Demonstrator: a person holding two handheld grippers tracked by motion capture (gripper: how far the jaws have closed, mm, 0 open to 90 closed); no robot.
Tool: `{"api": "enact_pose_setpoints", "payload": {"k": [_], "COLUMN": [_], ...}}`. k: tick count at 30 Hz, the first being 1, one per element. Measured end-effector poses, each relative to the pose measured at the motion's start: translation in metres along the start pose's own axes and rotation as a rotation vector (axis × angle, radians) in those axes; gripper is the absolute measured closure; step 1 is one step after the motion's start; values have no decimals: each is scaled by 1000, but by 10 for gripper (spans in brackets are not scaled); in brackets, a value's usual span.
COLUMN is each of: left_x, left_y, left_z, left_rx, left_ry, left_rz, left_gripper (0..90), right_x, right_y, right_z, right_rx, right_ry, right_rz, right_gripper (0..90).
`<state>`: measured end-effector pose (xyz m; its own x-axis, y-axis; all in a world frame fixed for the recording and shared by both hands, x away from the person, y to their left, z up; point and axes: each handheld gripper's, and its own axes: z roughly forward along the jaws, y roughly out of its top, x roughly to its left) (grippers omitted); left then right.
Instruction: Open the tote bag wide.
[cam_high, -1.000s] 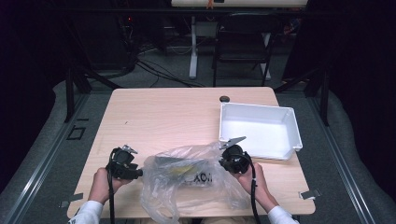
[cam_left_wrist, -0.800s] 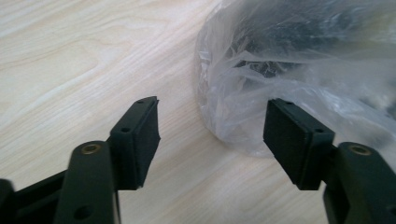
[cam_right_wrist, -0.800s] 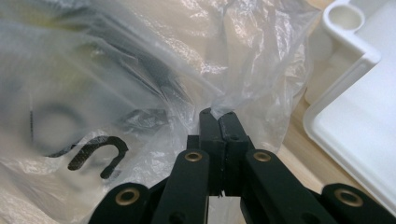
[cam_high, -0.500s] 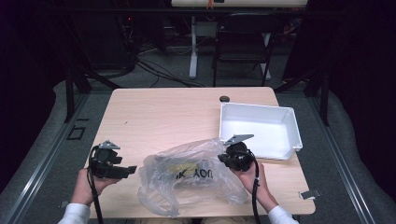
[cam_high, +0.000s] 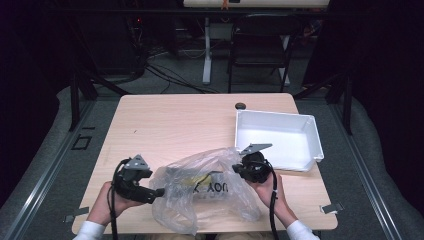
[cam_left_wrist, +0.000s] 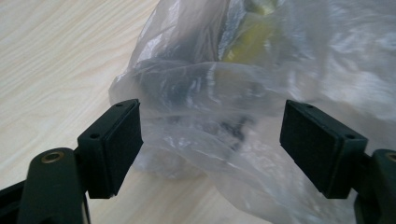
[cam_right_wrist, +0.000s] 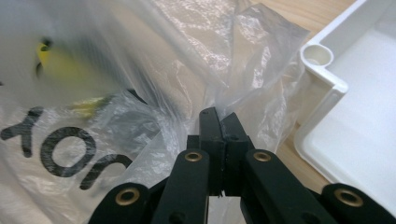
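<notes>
Crinkled clear plastic bag (cam_high: 207, 192) with black lettering and yellow contents lies on the pale wooden counter (cam_high: 175, 125), near front edge. Right gripper (cam_right_wrist: 219, 122) fingers pinched on a bag fold; left gripper (cam_left_wrist: 210, 144) fingers wide, at bag's left edge. White rectangular plastic tray (cam_high: 305, 131) just right.

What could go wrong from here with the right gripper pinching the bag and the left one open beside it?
The right gripper grips just a thin fold of the plastic bag, so the film could slip out or tear if pulled. The left gripper is open with loose film between its jaws; closing might catch only plastic, not the dark and yellow contents. The white tray sits close beside the right gripper and could get bumped.
</notes>
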<state>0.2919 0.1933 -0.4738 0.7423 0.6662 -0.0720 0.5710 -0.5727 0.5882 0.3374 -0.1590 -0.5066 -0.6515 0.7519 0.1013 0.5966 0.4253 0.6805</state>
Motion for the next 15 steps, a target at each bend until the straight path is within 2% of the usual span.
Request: {"api": "enact_pose_setpoints", "payload": {"k": [1, 3, 5, 7, 8, 11, 13, 15], "left_x": [-2, -3, -3, -2, -1, 1, 4, 8], "left_y": [2, 5, 7, 7, 7, 6, 5, 4], "left_z": [7, 15, 21, 24, 26, 27, 27, 26], "left_rx": [3, 12, 6, -5, -16, -31, -42, -45], "left_ry": [34, 75, 80, 96, 91, 108, 114, 121], "left_rz": [13, 31, 54, 52, 59, 49, 21, -13], "left_gripper": [244, 338, 445, 560, 635, 813, 880, 897], "right_x": [1, 2, 3, 5, 5, 7, 7, 6], "right_y": [0, 1, 1, 2, 2, 2, 2, 2], "right_z": [0, 2, 5, 7, 8, 9, 9, 9], "right_rx": [6, 2, 17, 23, 24, 26, 26, 29], "right_ry": [2, 6, 16, 18, 14, 17, 13, 10], "right_rz": [-2, -11, -21, -31, -33, -44, -46, -43], "right_gripper": [900, 900, 900, 900, 900, 900, 900, 900]}}
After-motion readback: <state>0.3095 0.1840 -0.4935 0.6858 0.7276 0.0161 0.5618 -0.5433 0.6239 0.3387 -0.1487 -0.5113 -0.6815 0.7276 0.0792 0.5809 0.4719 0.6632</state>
